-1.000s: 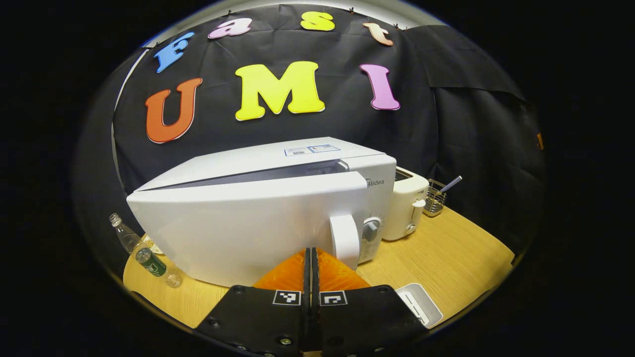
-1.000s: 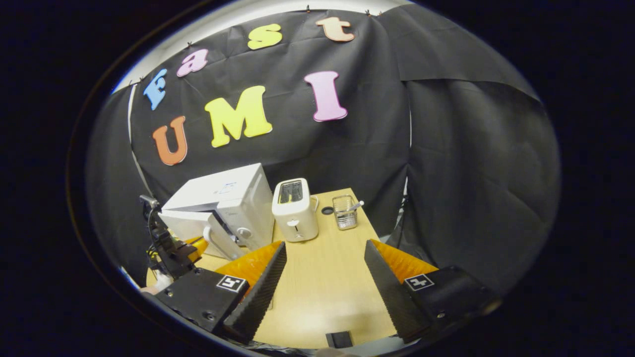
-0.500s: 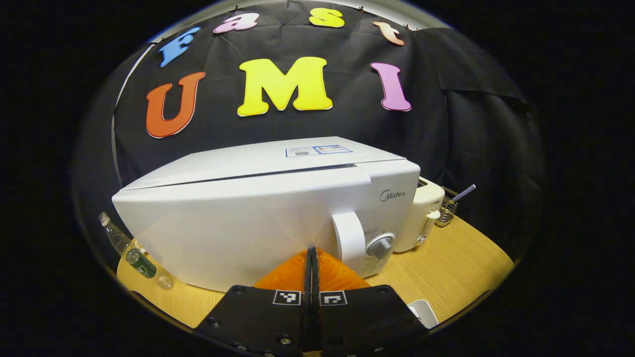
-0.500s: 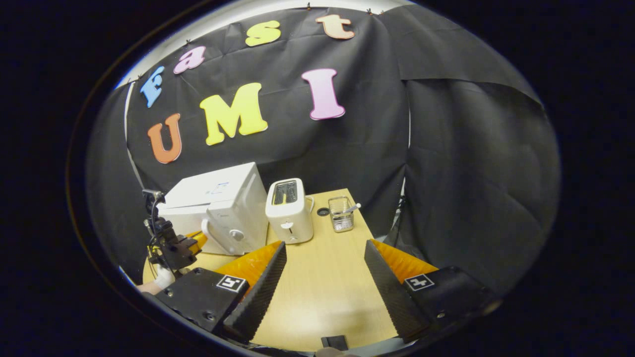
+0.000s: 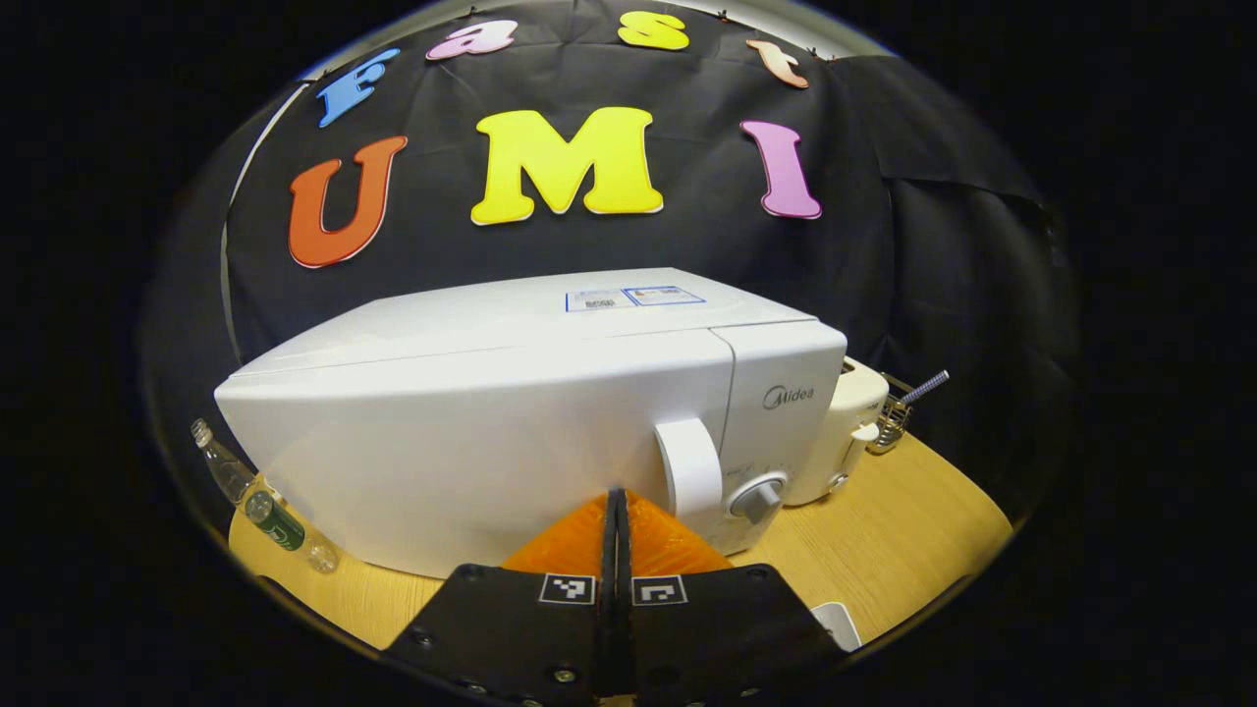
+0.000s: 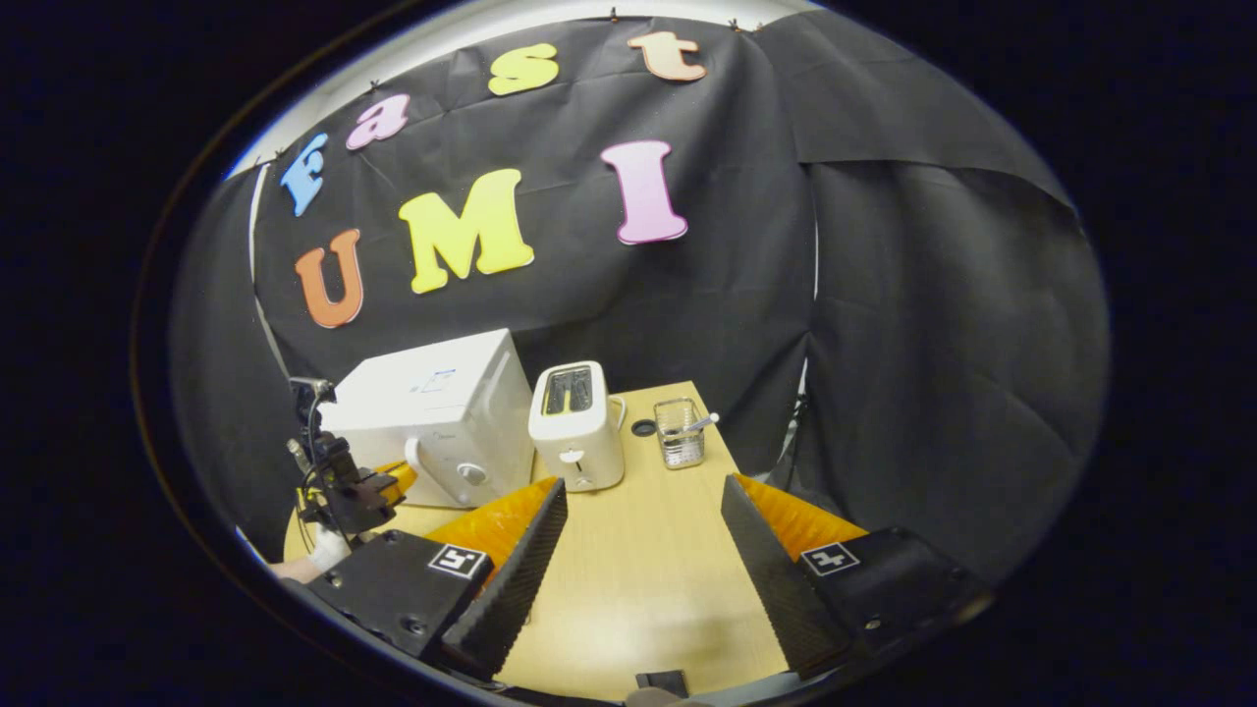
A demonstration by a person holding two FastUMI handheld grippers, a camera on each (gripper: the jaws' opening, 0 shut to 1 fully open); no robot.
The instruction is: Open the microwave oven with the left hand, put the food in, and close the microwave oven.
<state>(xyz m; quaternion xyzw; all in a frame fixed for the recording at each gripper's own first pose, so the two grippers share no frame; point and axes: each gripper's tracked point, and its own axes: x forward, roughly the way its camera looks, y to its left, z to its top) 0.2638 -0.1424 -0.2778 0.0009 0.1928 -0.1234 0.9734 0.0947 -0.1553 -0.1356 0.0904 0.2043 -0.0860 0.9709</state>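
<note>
The white microwave oven [image 5: 491,422] stands on the wooden table [image 5: 884,550] with its door flush against the body. Its curved white handle [image 5: 690,466] is beside the control dial [image 5: 756,499]. My left gripper [image 5: 616,496] is shut with nothing between its fingers, and its tips rest at the lower door just left of the handle. In the right gripper view the microwave oven [image 6: 432,412] sits at the far left, with the left gripper [image 6: 378,486] in front of it. My right gripper [image 6: 643,486] hangs open over the table, holding nothing.
A white toaster [image 6: 576,427] stands right of the microwave, then a wire basket [image 6: 680,432] with a utensil in it. A clear bottle [image 5: 260,501] lies at the microwave's left. A flat white object [image 5: 835,624] lies near the table's front edge.
The microwave door swung from ajar to fully closed as my shut left gripper pushed forward against it. The right gripper stayed open and barely moved.
</note>
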